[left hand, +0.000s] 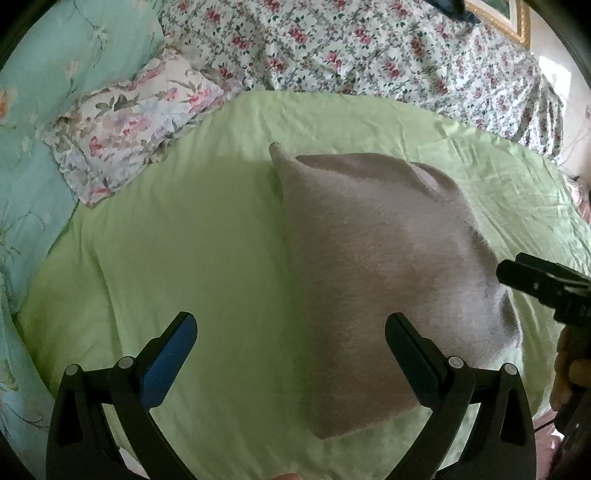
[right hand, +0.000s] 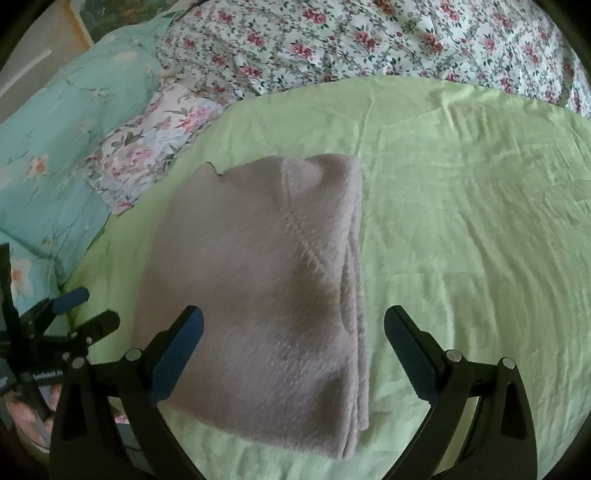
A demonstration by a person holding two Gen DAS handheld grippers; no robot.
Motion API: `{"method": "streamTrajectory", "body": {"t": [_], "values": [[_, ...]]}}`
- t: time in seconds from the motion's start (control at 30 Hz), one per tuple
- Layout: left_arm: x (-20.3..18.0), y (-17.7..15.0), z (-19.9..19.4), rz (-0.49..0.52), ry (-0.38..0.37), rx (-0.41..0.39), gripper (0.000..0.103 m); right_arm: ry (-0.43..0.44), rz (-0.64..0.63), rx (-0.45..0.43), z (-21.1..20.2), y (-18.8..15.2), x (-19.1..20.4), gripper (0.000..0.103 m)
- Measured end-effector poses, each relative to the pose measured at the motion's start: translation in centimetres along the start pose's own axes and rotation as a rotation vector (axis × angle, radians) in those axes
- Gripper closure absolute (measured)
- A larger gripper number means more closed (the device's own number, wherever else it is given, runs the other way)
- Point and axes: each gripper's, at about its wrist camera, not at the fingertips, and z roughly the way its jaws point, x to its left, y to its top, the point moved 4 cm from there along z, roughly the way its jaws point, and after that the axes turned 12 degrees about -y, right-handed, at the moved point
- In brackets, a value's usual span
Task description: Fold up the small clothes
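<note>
A small fuzzy grey-beige garment (left hand: 376, 266) lies folded flat on the green sheet (left hand: 192, 236); in the right wrist view the garment (right hand: 266, 280) shows stacked layers along its right edge. My left gripper (left hand: 291, 350) is open, hovering over the garment's left edge with nothing between its fingers. My right gripper (right hand: 293, 350) is open too, above the garment's near right part. The right gripper (left hand: 532, 280) shows at the garment's right side in the left wrist view. The left gripper (right hand: 83, 308) shows at the garment's left in the right wrist view.
A floral pillow (left hand: 125, 122) and a teal quilt (left hand: 44, 74) lie to the left. A flowered cover (left hand: 369, 48) runs along the back. A picture frame (left hand: 506, 18) hangs at top right. A hand (left hand: 569, 369) holds the right gripper.
</note>
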Motion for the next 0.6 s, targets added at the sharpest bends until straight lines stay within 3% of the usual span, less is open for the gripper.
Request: {"method": "streamTrajectory", "body": {"t": [0.6], "values": [[-0.7,-0.5,-0.5,0.017,-0.018,-0.007,0.001,0.025,-0.065,-0.012,-1.4,-1.5,1.7,0.005]]}}
